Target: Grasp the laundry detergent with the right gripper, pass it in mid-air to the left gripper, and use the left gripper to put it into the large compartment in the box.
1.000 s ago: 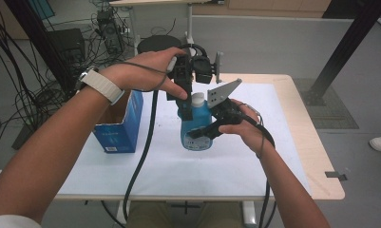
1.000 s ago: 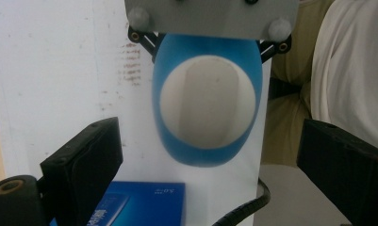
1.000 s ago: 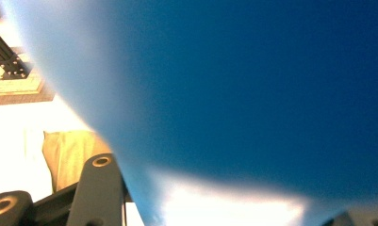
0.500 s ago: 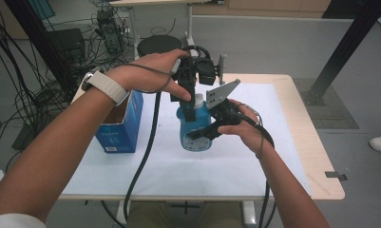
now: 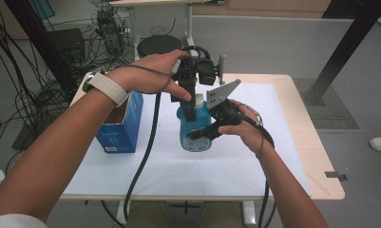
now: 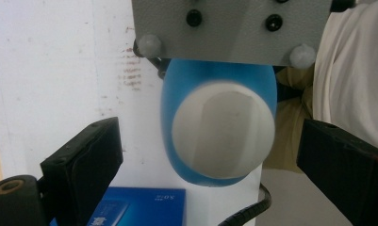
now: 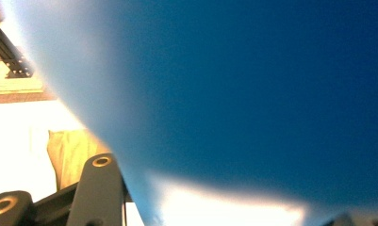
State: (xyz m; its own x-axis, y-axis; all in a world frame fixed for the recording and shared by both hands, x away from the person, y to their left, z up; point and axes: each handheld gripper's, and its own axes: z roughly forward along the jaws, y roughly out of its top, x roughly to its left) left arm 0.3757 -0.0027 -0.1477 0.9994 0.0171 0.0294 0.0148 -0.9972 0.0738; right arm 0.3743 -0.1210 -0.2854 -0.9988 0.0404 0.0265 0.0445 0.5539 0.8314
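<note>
Bottle (image 5: 196,127), blue, upright at table centre: high view shows my right gripper (image 5: 204,133) clenched on its body, my left gripper (image 5: 192,97) poised above the white cap (image 5: 198,98). Left gripper view: jaws spread, flanking the cap (image 6: 223,134) untouched; I should centre, then close squarely. Right gripper view: bottle wall (image 7: 252,89) pressed close. Blue box (image 5: 124,126) left; white sheet (image 5: 188,164) covers table; cables (image 5: 36,61) far left.

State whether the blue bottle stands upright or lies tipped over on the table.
Upright: the blue bottle stands on the table, white cap pointing up, with the right gripper clamped on its side.
</note>
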